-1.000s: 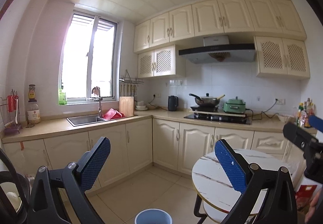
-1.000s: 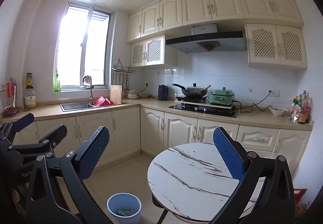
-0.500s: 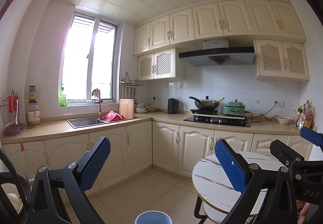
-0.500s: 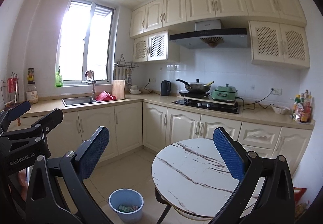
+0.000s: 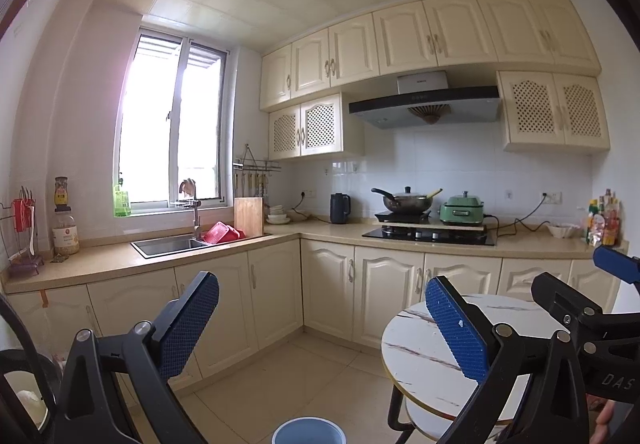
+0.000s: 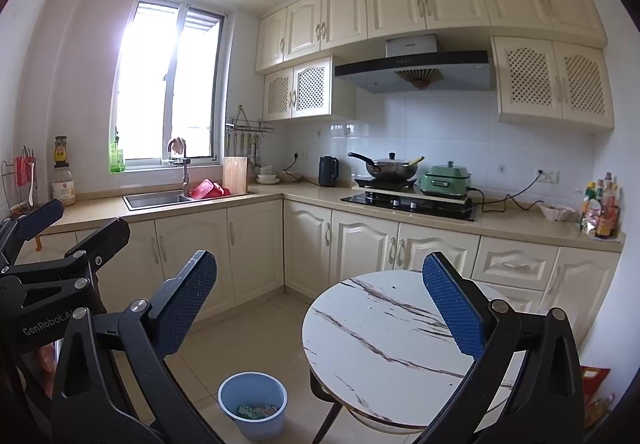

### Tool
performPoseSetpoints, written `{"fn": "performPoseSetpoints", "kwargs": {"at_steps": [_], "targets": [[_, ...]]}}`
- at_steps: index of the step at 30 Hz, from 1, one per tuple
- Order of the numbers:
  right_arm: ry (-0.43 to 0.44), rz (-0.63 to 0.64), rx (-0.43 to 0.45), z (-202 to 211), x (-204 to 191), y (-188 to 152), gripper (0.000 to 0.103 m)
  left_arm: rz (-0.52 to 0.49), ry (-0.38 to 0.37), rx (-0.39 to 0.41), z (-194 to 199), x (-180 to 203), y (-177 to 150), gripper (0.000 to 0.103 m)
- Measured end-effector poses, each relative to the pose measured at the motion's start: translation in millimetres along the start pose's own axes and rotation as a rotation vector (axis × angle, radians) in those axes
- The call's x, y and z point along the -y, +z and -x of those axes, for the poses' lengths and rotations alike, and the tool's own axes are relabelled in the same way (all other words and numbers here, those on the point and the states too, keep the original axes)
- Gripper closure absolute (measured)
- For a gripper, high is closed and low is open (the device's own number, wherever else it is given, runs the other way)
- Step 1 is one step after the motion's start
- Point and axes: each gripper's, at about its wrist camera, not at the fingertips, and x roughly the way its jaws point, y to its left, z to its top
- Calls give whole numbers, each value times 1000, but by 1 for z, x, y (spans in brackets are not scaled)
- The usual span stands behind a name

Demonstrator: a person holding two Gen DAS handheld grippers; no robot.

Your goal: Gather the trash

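Note:
A light blue waste bin [image 6: 253,405] stands on the floor left of a round marble-top table [image 6: 384,344]; coloured scraps lie at its bottom. Only the bin's rim [image 5: 308,431] shows in the left wrist view. My left gripper [image 5: 320,328] is open and held high, nothing between its blue pads. My right gripper [image 6: 320,308] is open too, raised above the table's near edge and empty. Each gripper appears at the edge of the other's view: the right gripper's arm [image 5: 592,324] and the left gripper's arm [image 6: 52,256].
Cream cabinets run in an L along the walls, with a sink [image 6: 156,199], a kettle [image 6: 328,171], a wok on the hob [image 6: 390,166] and a green cooker [image 6: 446,177]. Bottles [image 6: 600,210] stand at the counter's right end. Tiled floor lies between table and cabinets.
Both views have tilted upward a little and the right view has shifted right. The other gripper has come further into each view. Both stay open and empty.

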Motion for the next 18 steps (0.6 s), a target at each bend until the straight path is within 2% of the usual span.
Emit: {"fn": "performPoseSetpoints", "kwargs": {"at_steps": [18], "targets": [[3,-1,-12,-3,5,-3,0,-8,-19,-5,-8,-22,14,1]]}}
